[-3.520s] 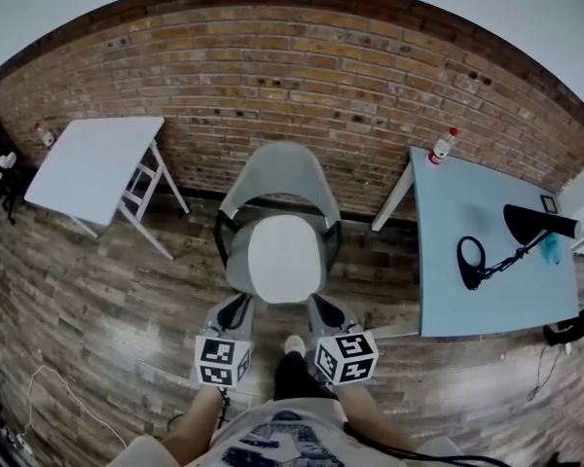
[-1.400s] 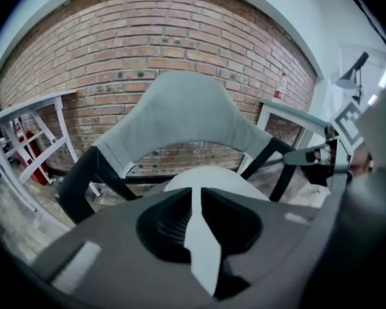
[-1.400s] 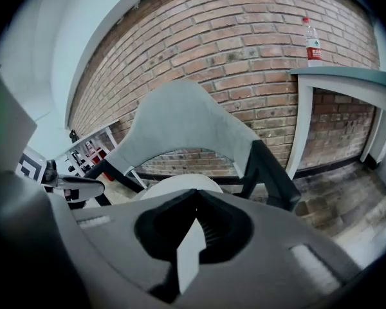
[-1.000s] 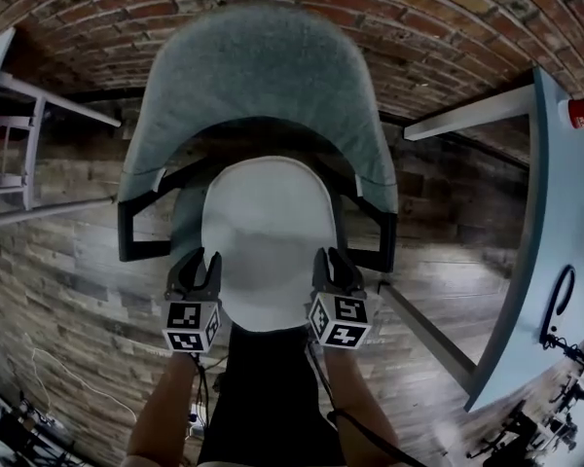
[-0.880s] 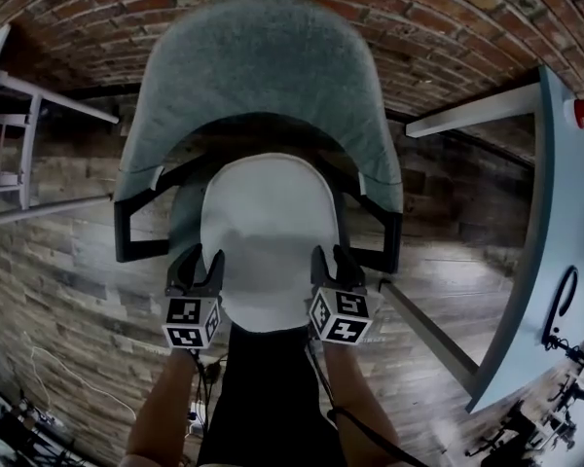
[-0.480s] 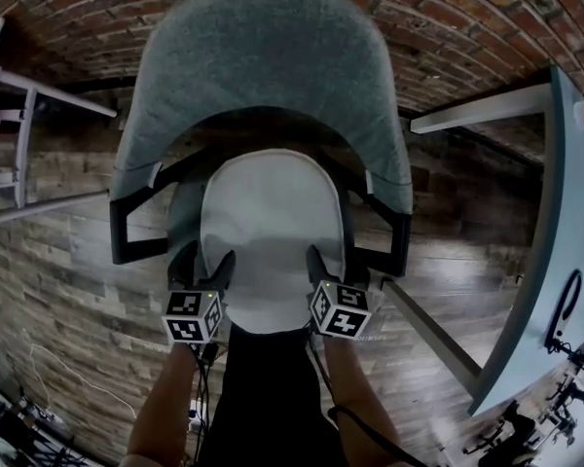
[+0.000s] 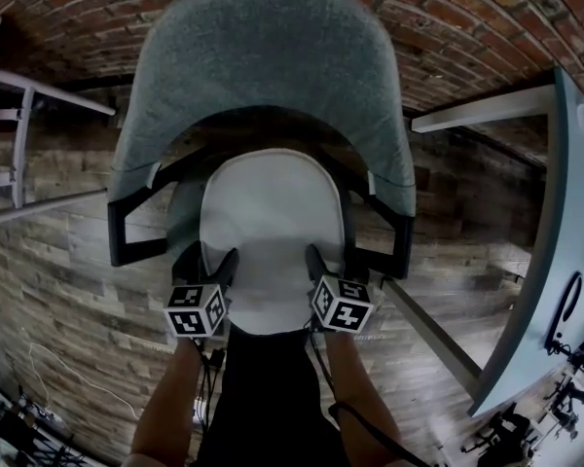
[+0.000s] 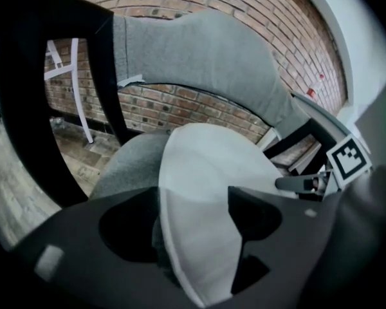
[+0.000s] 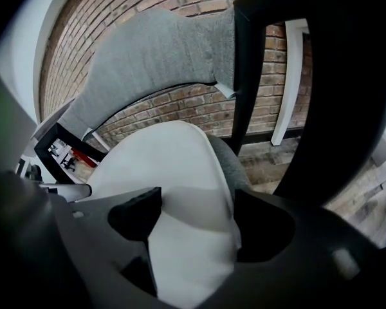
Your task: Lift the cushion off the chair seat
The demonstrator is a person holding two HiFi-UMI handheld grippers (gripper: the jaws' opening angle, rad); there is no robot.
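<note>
Left claw and right claw are both opening wide. Each one has a front edge of the white cushion between its jaws, one on each side, but neither is squeezing it. The cushion lies flat on the gray chair seat, near a brick wall.

A: What does the cushion look like?
B: Smooth, matt white, cloth or leatherette, I can't tell. The chair under it has grey felt-like cloth on a smooth black frame.
A: And around the chair?
B: Rough red brick wall behind it, worn matt wooden floor beneath it.
</note>
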